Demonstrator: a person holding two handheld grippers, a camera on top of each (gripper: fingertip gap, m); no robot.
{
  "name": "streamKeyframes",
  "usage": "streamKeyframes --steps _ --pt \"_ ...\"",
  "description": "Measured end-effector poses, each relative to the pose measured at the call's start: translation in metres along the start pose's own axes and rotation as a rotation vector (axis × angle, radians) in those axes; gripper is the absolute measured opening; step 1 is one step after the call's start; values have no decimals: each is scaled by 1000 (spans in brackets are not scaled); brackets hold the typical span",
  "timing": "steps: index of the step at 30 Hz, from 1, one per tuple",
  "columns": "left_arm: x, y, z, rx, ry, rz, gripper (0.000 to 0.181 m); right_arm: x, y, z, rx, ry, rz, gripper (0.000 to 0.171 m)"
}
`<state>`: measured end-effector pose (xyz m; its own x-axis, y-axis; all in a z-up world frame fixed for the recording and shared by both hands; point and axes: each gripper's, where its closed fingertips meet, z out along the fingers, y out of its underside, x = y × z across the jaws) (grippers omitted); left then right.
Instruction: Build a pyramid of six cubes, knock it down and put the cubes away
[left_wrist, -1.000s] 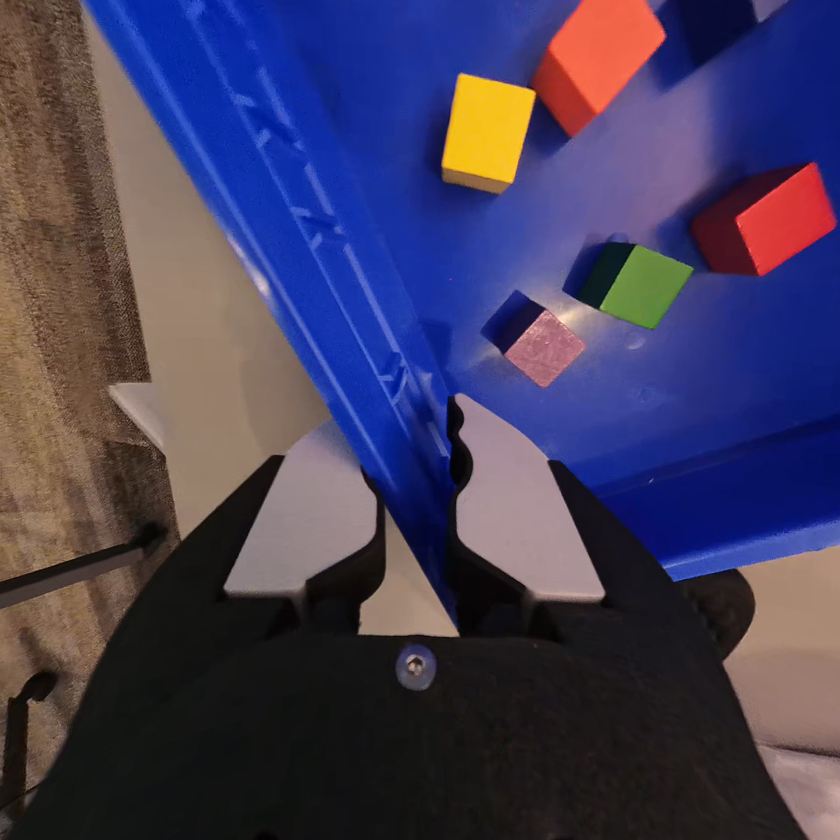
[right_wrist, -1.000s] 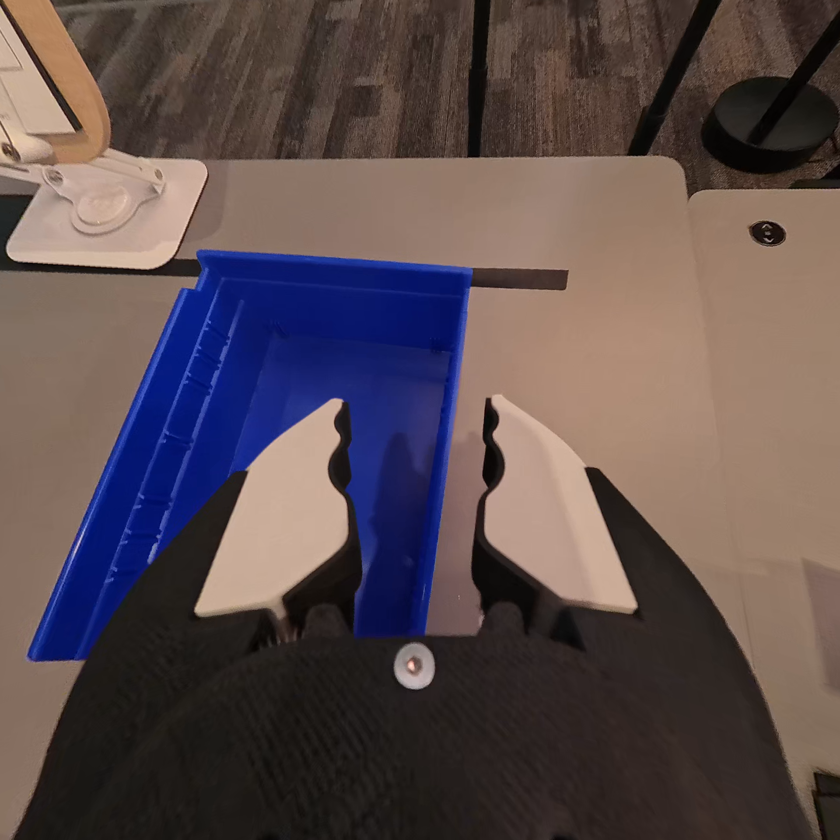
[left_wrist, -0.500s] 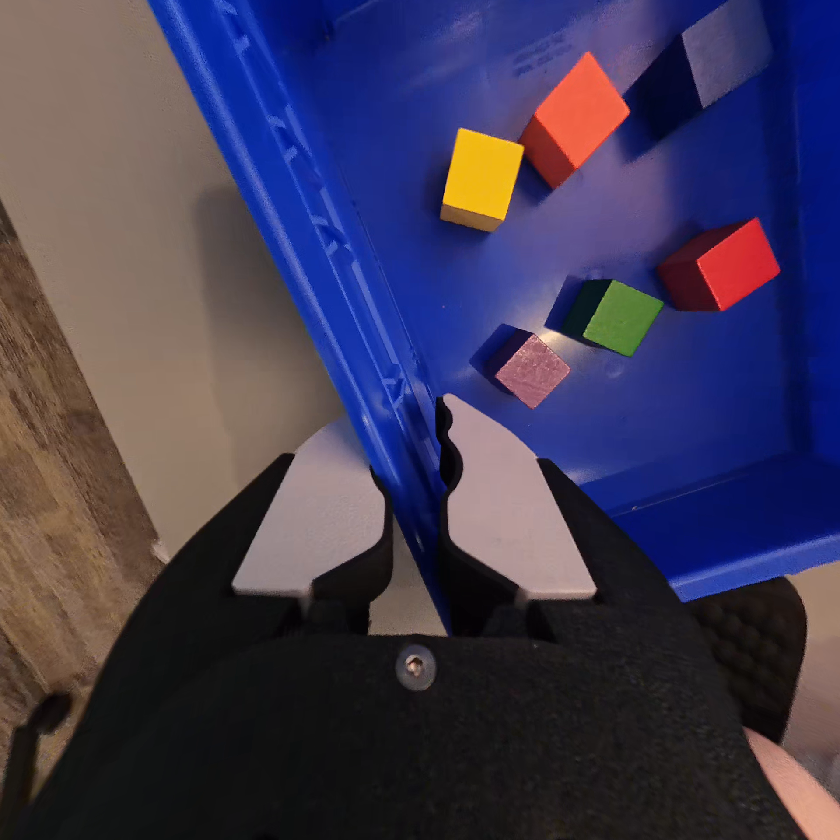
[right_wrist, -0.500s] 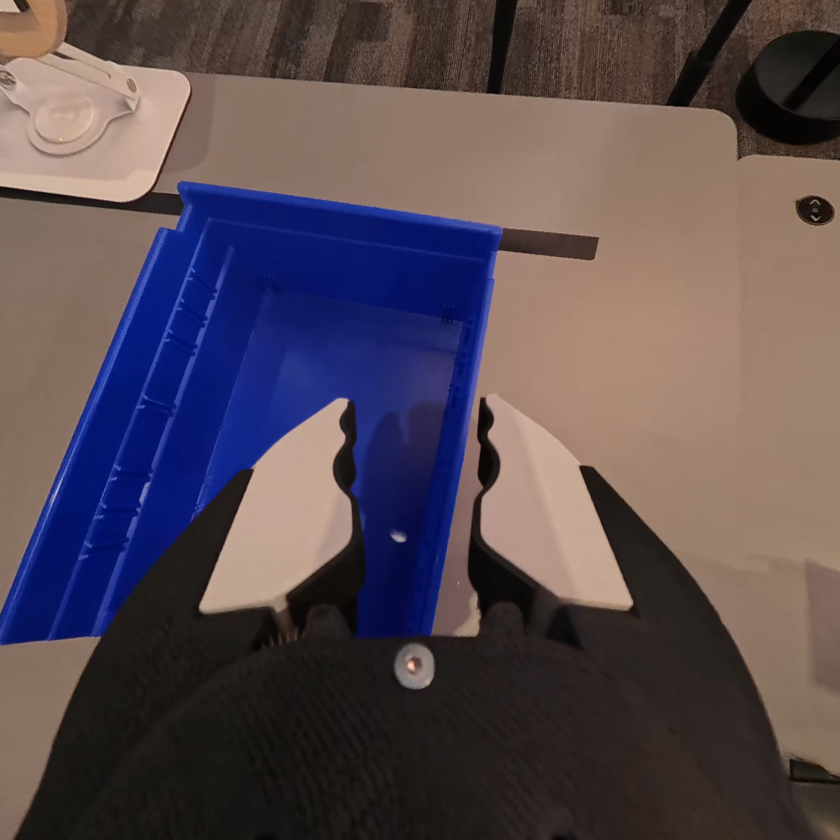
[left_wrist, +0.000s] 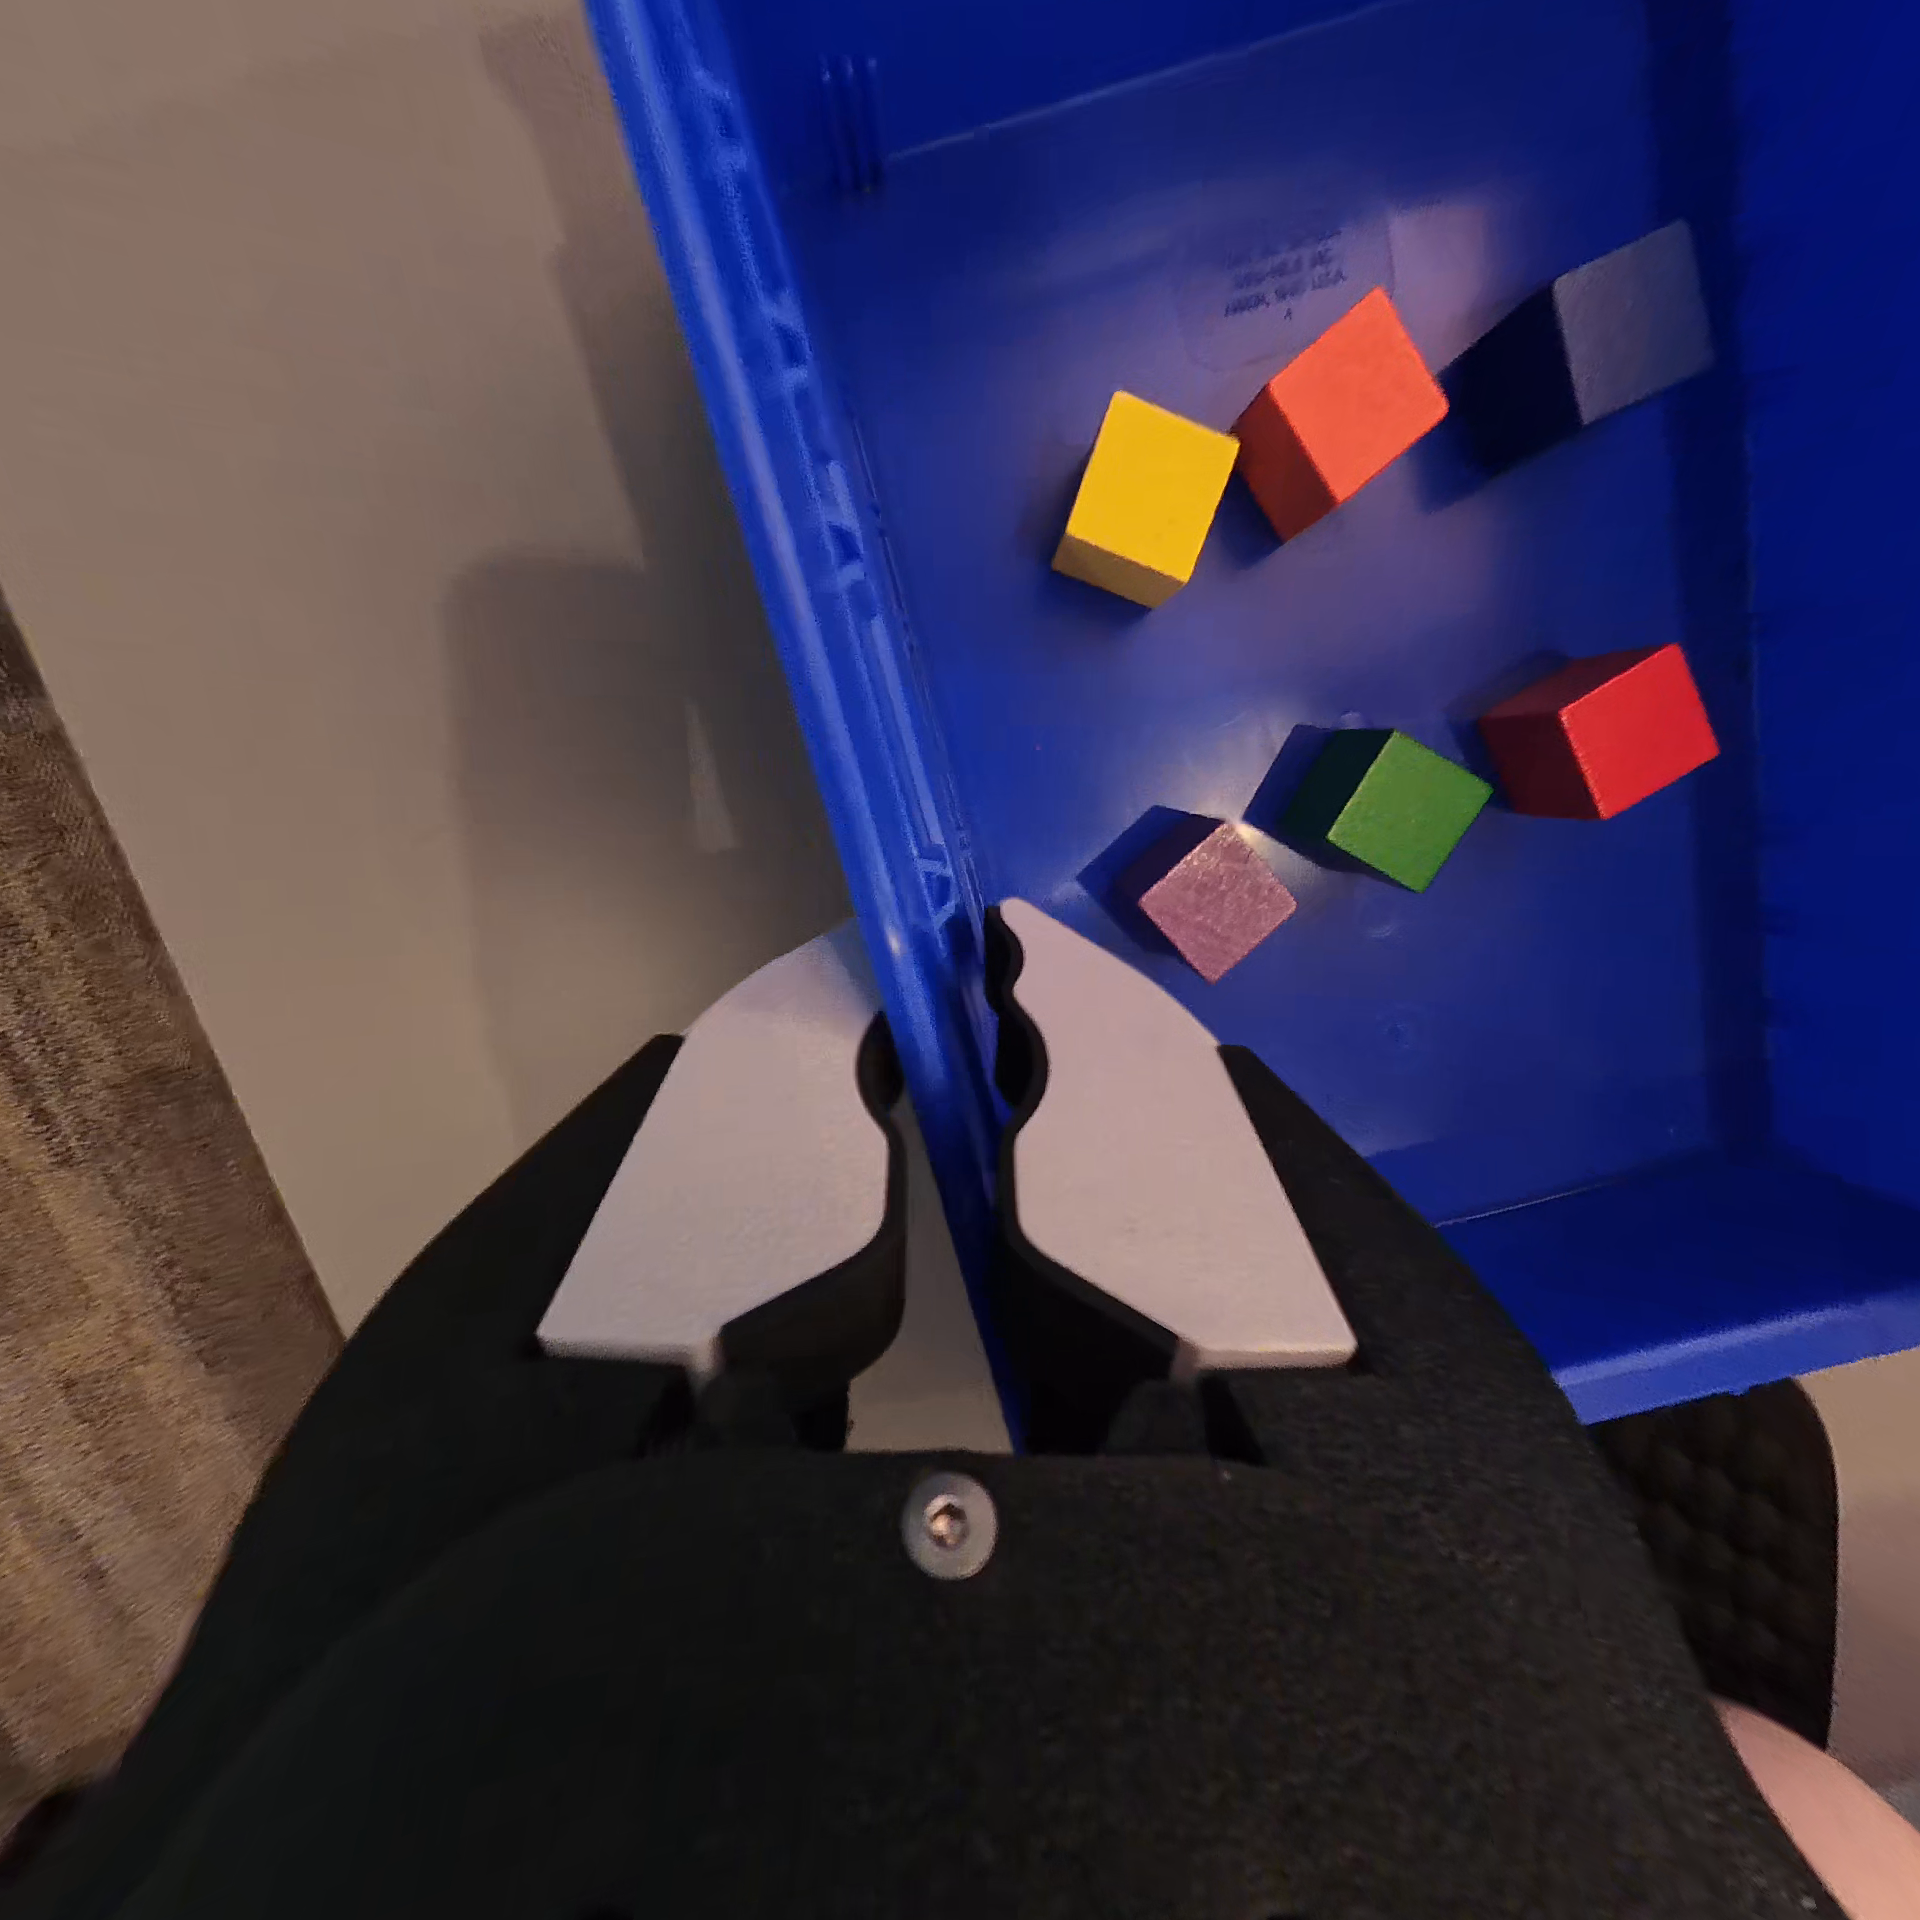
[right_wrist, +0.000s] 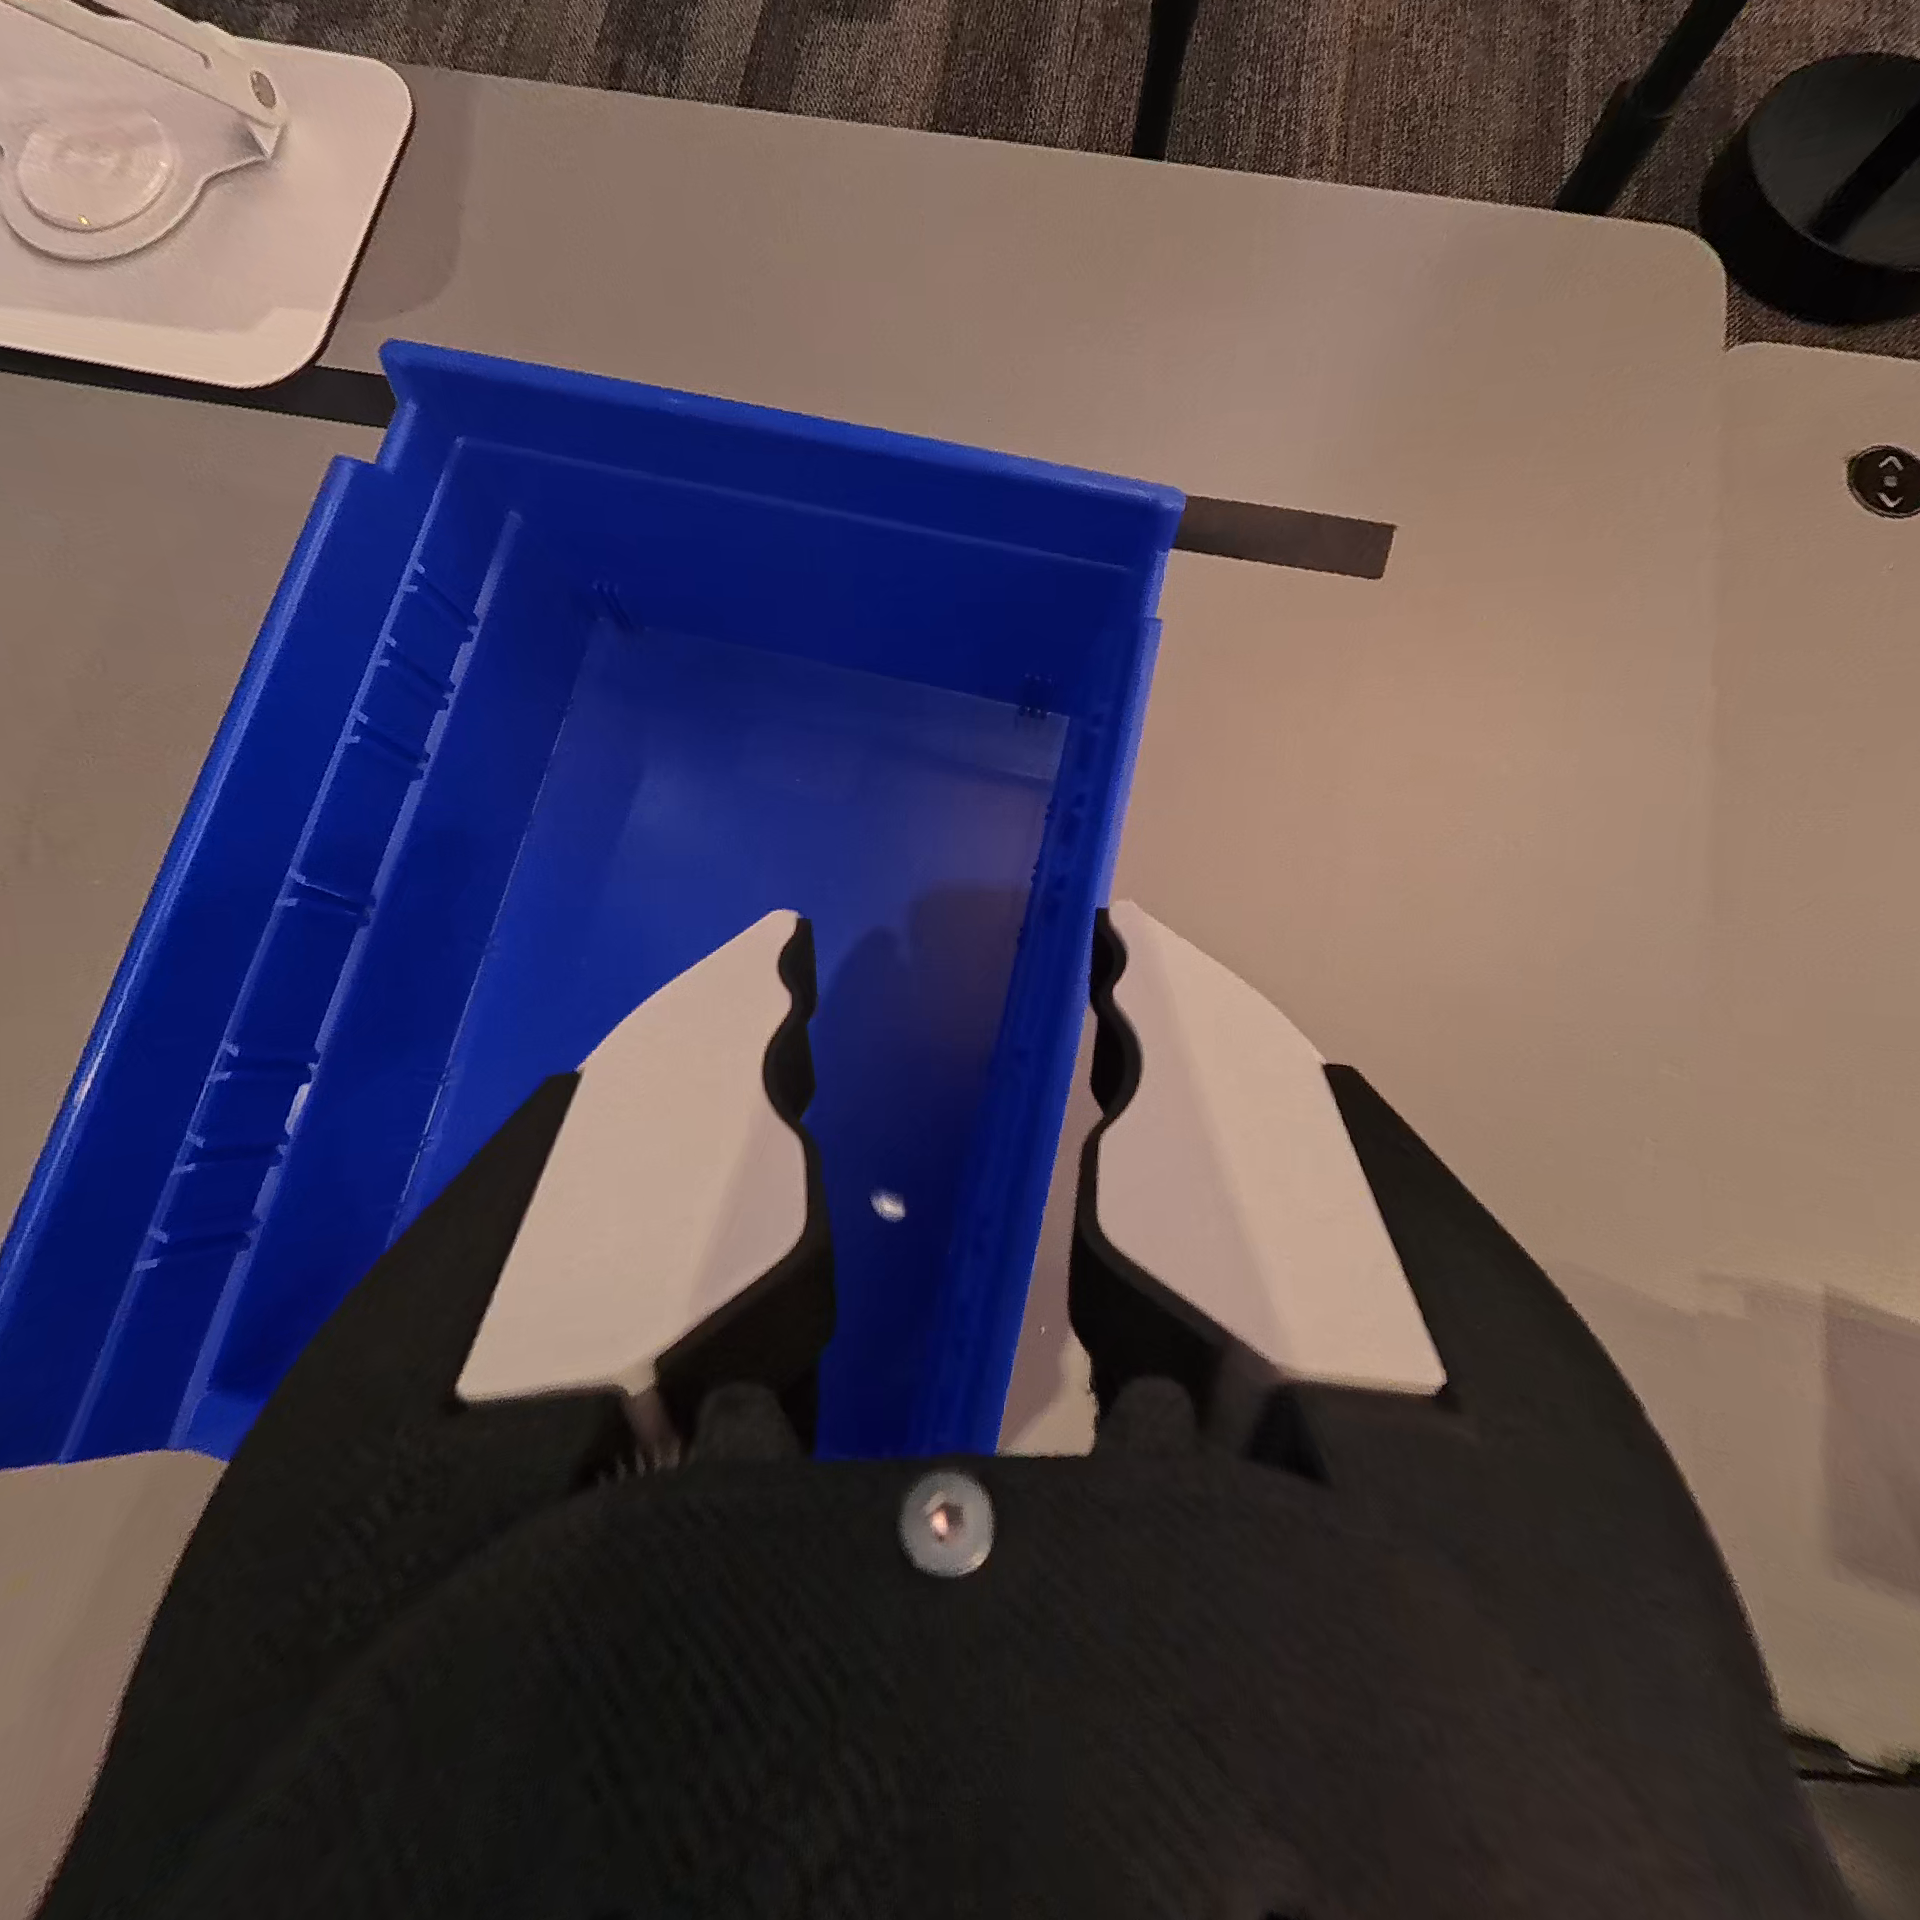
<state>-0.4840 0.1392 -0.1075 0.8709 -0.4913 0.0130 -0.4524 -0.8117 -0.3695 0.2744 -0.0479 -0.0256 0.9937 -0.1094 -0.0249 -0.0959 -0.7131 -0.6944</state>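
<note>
1. The left gripper (left_wrist: 940, 997) is clamped on the long side wall of the blue bin (left_wrist: 831, 582), one finger outside the wall and one inside.
2. In the left wrist view the bin's long axis runs away from the gripper, up and slightly leftward in the picture, and its open top faces the camera.
3. Six cubes lie loose on the bin floor: the yellow cube (left_wrist: 1143, 499) touching the orange cube (left_wrist: 1340, 410), the dark blue cube (left_wrist: 1621, 332) beyond them near the right wall, the red cube (left_wrist: 1605, 732), the green cube (left_wrist: 1392, 810) and the purple cube (left_wrist: 1216, 899) nearest the gripper.
4. The right gripper (right_wrist: 945, 920) is spread wide and straddles the bin's other long wall without gripping it; it holds nothing.
5. In the right wrist view the bin rests on the grey table (right_wrist: 1455, 831), lengthwise away from the camera and angled a little to the right; the cubes are hidden there.
6. Compared with a second ago, the left view has swung, so the bin wall stands steeper and more table shows beside it; the cubes keep their arrangement.
7. The right gripper has come closer over the bin.
</note>
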Motion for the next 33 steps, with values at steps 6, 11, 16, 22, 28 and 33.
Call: streamKeyframes --steps 6,11,16,22,28,33 --pt "-6 -33 -68 350 -62 1 31 1 -18 -14 104 43 -39 53" --pt "45 -55 -124 642 -18 271 51 -16 -61 -53 418 -4 -101 53" --pt "105 -45 -87 479 71 616 38 -37 -75 -72 572 -165 -88 53" --pt "127 -31 -12 107 60 779 37 -39 -68 -62 501 -156 -109 54" --pt "138 -22 22 -9 136 813 39 -48 -66 -53 461 -188 -130 54" --pt "137 -19 39 -66 117 835 42 -50 -62 -44 419 -184 -149 55"
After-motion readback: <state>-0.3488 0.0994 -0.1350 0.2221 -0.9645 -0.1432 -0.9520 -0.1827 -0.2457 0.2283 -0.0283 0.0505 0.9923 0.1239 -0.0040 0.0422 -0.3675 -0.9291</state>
